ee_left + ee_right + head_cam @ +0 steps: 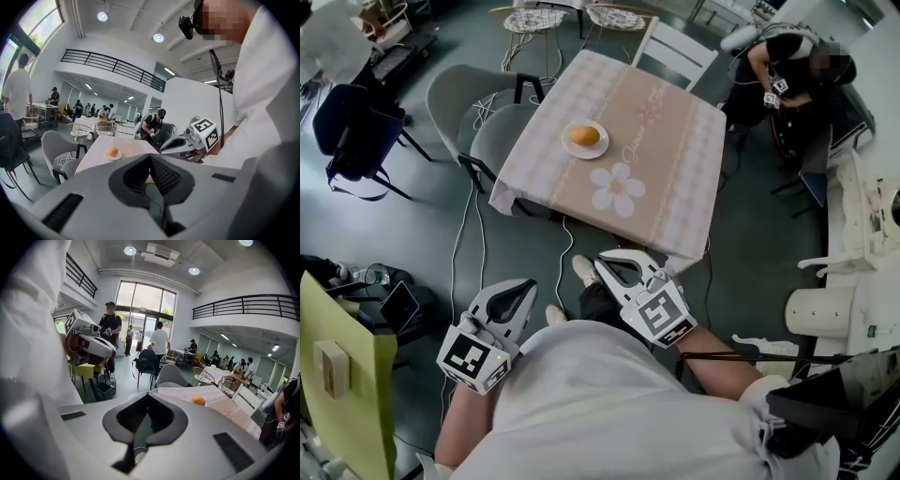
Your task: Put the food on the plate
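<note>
Food [584, 135] on plate [570, 148] | left hand-held gripper [525, 289] closed, empty | right hand-held gripper [607, 261] closed, empty

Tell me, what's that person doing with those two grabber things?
A person stands a little way back from the table, holding the left gripper and the right gripper close to their body. Both grippers have their fingers shut together with nothing in them. On the table, a round orange piece of food already sits on a white plate, and nothing is touching it.
</note>
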